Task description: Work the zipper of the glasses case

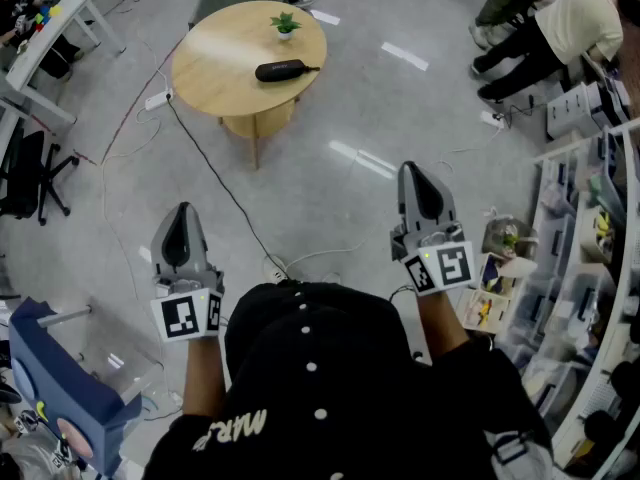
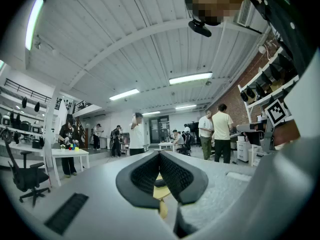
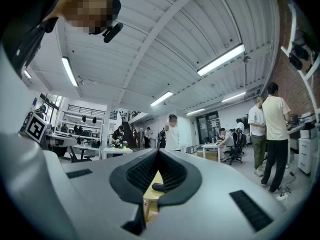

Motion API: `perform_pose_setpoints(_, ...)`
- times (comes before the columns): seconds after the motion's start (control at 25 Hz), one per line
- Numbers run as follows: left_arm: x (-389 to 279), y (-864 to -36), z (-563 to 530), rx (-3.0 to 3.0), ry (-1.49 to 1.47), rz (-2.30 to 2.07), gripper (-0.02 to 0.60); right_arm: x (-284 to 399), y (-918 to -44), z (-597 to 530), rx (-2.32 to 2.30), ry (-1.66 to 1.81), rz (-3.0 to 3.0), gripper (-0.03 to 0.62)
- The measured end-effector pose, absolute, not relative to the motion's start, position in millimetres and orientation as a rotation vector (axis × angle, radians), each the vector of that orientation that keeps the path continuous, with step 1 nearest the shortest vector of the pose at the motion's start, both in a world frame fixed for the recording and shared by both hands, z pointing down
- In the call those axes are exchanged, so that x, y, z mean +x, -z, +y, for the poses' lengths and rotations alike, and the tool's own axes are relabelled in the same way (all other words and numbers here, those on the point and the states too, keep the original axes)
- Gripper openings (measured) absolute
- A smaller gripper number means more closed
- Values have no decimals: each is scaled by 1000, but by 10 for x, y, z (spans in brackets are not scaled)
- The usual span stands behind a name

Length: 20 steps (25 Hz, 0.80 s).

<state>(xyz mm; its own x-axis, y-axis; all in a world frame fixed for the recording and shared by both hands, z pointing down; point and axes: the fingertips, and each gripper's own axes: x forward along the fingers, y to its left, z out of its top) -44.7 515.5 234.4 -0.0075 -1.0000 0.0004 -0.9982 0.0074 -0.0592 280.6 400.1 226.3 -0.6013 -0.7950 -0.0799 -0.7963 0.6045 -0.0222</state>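
The black glasses case (image 1: 283,70) lies zipped on a round wooden table (image 1: 215,53) far ahead in the head view, next to a small potted plant (image 1: 285,24). My left gripper (image 1: 182,230) and right gripper (image 1: 420,190) are held in the air close to the person's body, well short of the table, both shut and holding nothing. In the left gripper view the jaws (image 2: 160,155) meet at the tip, and a sliver of the case (image 2: 159,182) shows through the gap below. The right gripper (image 3: 158,151) is likewise shut, with the case (image 3: 157,186) seen beyond it.
Cables (image 1: 215,178) run across the grey floor between me and the table. A white desk (image 1: 45,33) and an office chair (image 1: 25,173) stand at the left, and a blue stand (image 1: 55,378) at the lower left. Shelving (image 1: 590,268) lines the right. People (image 1: 545,23) sit at the upper right.
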Motion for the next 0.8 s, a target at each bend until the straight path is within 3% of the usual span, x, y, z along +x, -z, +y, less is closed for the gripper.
perform_pose_setpoints(0.8, -353, -2345, 5072, -2214, 45, 2196, 3, 2854, -2254, 3971, -1354, 8, 2729, 2)
